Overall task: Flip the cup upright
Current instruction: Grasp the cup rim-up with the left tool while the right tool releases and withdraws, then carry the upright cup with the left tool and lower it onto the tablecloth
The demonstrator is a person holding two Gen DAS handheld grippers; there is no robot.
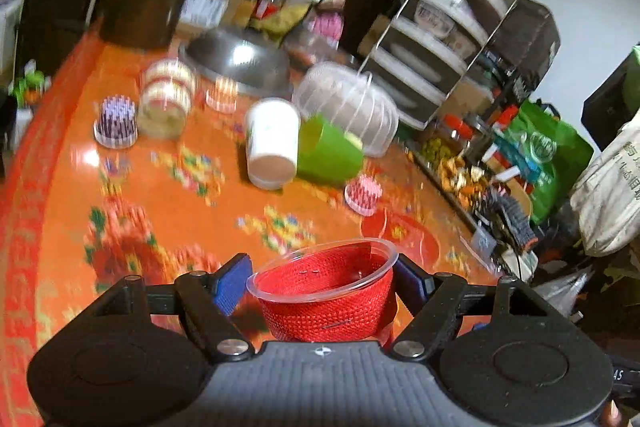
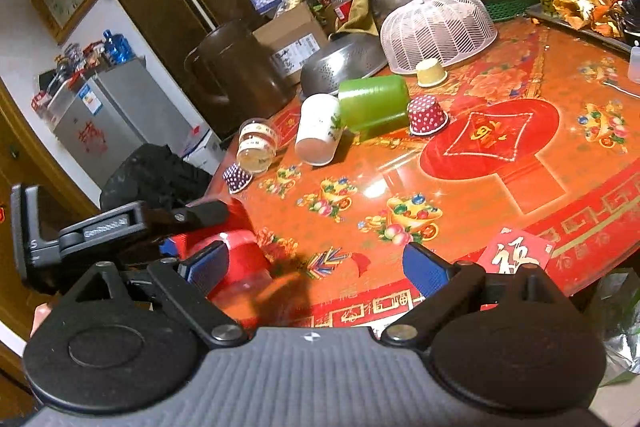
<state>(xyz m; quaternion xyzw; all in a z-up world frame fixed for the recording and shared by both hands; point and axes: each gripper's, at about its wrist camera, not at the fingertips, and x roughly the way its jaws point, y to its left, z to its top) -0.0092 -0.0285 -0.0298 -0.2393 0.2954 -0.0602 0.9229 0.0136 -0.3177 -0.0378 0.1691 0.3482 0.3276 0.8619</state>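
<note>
Jaws of our left gripper (image 1: 322, 285) clamp the red-lined clear plastic cup (image 1: 326, 291) by its sides, mouth tilted up, held above the bench (image 1: 160, 187) so it can turn freely; our right gripper (image 2: 316, 267) waits spread and empty beside it, near the toppled white cup (image 2: 318, 135) and green cup (image 2: 374, 105).

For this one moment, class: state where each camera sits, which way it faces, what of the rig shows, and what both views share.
Left wrist: on the left gripper, looking along its fingers across the orange table; the red cup sits between its blue pads.
Right wrist: on the right gripper, open, facing over the same table; the left gripper shows at lower left.
Shared: red cup, white cup, green cup, mesh food cover.
</note>
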